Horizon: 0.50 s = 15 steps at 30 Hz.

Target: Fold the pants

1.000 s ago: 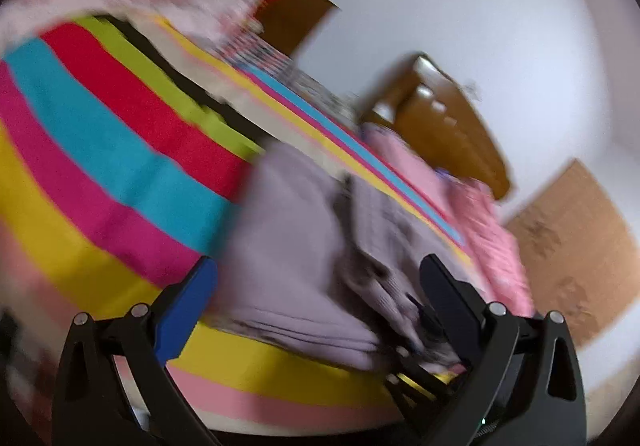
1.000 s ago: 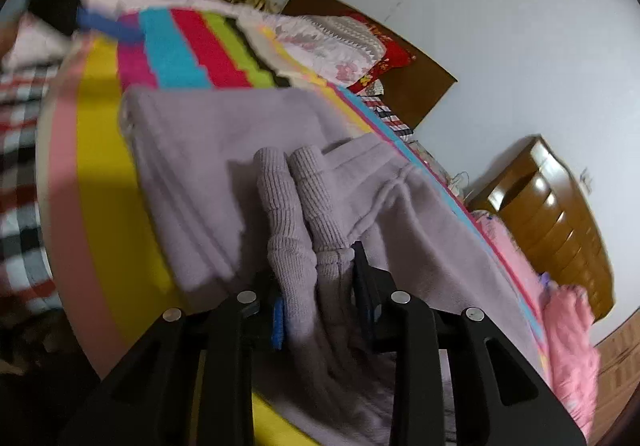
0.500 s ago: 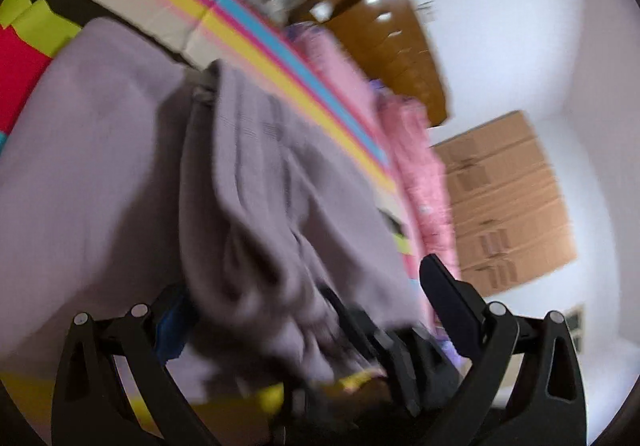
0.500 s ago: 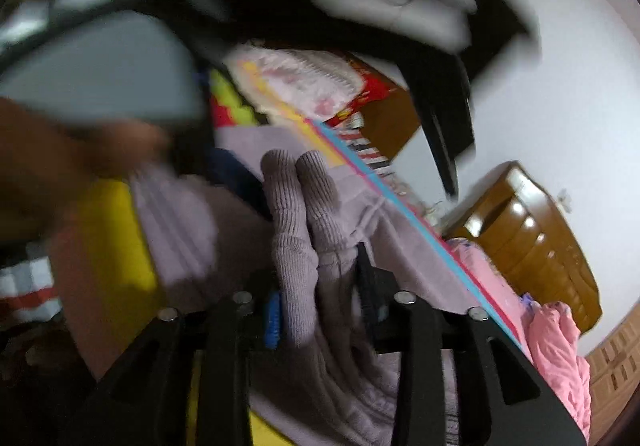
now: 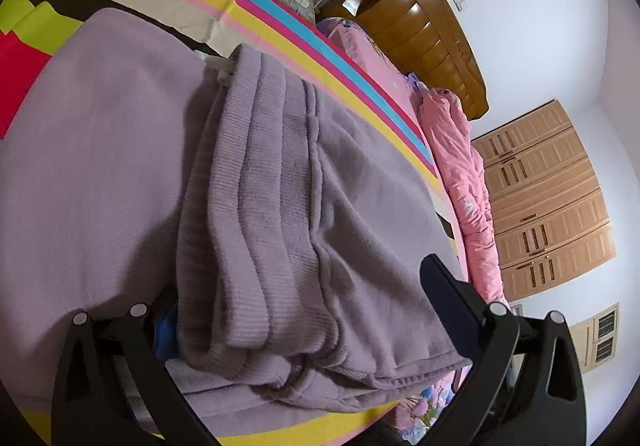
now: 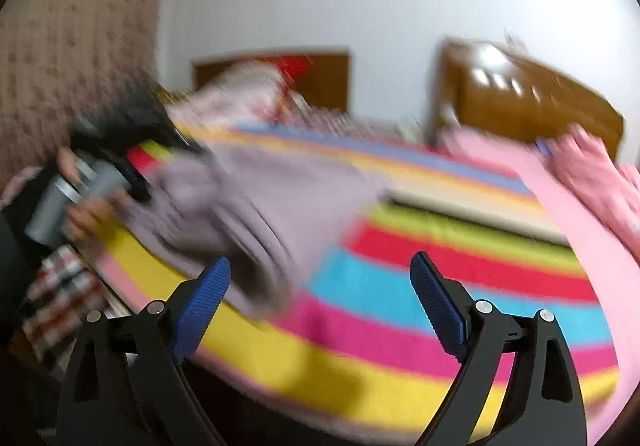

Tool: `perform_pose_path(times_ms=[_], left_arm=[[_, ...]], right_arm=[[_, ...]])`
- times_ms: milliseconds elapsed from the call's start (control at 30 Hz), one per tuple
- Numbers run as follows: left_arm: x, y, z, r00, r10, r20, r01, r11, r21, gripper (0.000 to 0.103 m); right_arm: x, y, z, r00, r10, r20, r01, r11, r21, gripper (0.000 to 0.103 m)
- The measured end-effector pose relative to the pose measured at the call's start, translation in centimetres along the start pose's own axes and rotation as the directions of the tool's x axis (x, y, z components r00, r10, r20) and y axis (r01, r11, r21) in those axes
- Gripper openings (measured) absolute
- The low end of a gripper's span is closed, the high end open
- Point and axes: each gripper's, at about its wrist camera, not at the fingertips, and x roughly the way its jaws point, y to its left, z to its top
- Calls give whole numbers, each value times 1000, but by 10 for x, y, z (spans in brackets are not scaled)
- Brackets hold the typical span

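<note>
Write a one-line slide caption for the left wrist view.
Left gripper, jaws wide apart, straddles the folded lilac pants on the striped bedspread.

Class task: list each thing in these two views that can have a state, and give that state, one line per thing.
Pants: folded in layers, lying on the blanket.
Blanket: spread flat over the bed.
Left gripper: open, its fingers either side of the pants' edge.
Right gripper: open, empty, clear of the pants.
Wardrobe: doors closed.
</note>
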Motion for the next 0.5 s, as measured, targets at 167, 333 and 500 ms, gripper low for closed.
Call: perform_pose_path(times_ms=[167,333,500], left_arm=[[0,-7,-3,999,34,13,-34,999,-8,101],[6,-20,-6,996,87,22,-87,996,29,101],[-6,-41,-17,974,198,111,-209,972,107,24]], right_arm=[[25,14,-6,997,73,-40,-72,997,16,88],[56,34,-5,998,-22,-57,21,999,-25,88],[69,47,-16,992,-113,-58,107,990,-92,88]])
